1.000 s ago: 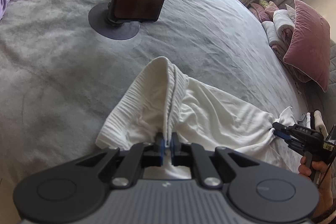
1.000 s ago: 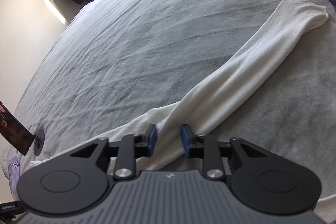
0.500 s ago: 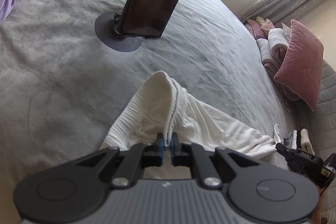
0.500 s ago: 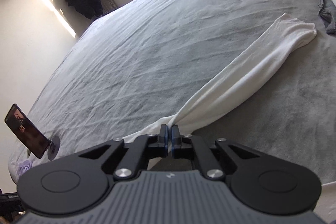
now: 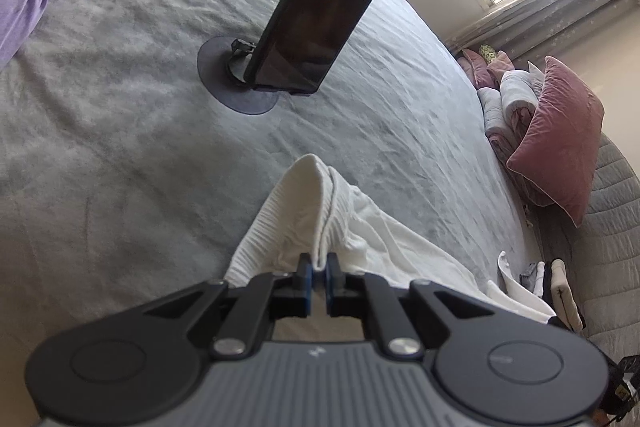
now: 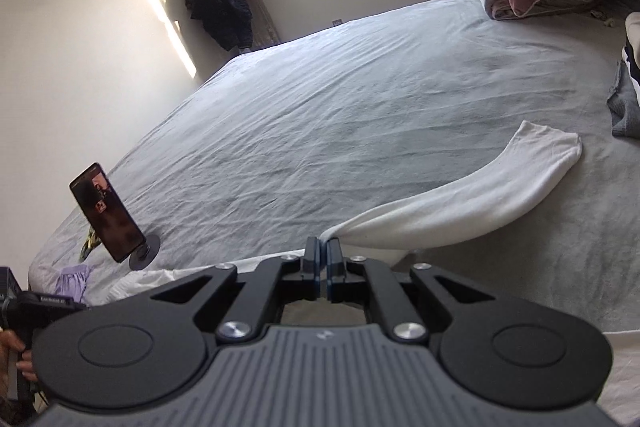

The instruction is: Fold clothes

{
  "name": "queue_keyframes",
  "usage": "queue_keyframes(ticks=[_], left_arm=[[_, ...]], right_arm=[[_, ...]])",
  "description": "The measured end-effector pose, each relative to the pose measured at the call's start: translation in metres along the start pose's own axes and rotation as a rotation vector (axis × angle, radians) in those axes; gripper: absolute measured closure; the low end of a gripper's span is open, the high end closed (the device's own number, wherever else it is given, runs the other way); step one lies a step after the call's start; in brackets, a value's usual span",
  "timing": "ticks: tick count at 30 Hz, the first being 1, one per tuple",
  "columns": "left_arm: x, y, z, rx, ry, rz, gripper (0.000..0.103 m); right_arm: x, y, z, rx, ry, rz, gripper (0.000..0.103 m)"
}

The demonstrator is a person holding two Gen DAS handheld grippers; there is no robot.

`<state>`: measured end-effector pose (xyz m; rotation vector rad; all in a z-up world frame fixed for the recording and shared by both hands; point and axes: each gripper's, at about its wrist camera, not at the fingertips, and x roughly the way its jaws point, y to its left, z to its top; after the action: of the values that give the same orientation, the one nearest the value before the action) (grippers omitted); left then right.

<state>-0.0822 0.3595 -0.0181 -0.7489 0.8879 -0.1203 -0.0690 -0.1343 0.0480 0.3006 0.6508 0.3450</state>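
Left claw (image 5: 318, 277) pinches white garment (image 5: 304, 219); phone (image 5: 324, 3) stands beyond.

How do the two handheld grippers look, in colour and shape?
Both look alike. The left gripper and right gripper each have a grey ribbed body with a small pale logo, two round black discs at the sides, black angled link arms with silver pivot screws, and narrow black fingers lined with blue pads.
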Motion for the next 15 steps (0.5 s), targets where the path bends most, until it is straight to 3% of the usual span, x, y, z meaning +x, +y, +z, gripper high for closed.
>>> queue_keyframes(ticks=[8, 15], left_arm=[[-0.020, 0.010, 0.000, 0.029, -0.008, -0.010, 0.097], [-0.019, 0.016, -0.006, 0.075, 0.028, 0.048, 0.097]], right_arm=[[-0.023, 0.018, -0.019, -0.091, 0.056, 0.056, 0.100], [-0.019, 0.028, -0.045, -0.149, 0.169, 0.080, 0.100]])
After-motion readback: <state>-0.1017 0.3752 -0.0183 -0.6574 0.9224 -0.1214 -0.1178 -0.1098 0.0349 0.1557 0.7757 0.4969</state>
